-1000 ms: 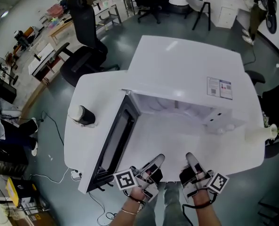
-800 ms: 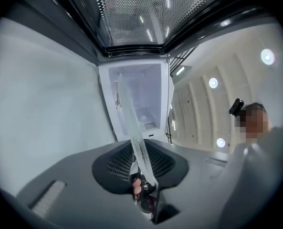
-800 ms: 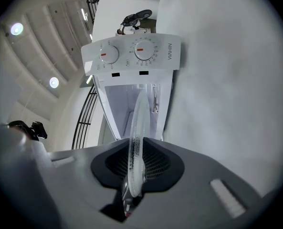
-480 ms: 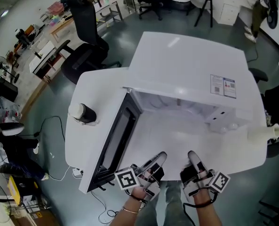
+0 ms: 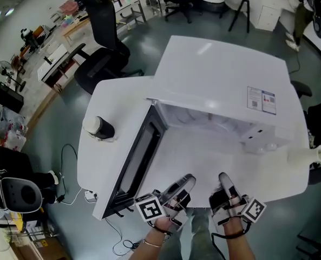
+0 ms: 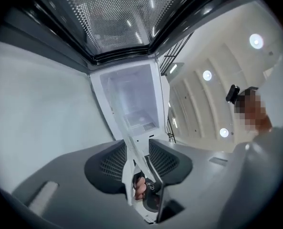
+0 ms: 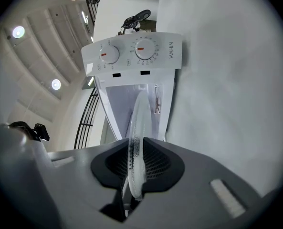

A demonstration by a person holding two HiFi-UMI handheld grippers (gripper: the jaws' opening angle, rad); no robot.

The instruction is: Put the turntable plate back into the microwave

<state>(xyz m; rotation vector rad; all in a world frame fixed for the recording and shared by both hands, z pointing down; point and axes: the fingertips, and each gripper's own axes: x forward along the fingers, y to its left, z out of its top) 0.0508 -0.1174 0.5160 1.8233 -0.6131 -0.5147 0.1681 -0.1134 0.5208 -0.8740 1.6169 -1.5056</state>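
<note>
Turntable plate (image 7: 137, 116): clear glass disc, edge-on to both gripper views. Held level just outside the open cavity, not yet in. One rim is clamped in the right tongs (image 7: 134, 159). The other rim sits between the left tongs (image 6: 140, 159), whose jaws have just been opening; pads look clear of the glass.
Microwave (image 5: 220, 75): white, on the white desk (image 5: 111, 102). Door (image 5: 136, 156) is swung wide to the left. Front panel (image 7: 131, 53) carries two dials.

Left gripper (image 5: 185, 182) and right gripper (image 5: 223, 180) are sitting side by side, both pointing level. Left jaws have just been opening and are standing loose around the turntable plate (image 7: 134, 142) rim, while the right jaws are clamping it.
</note>
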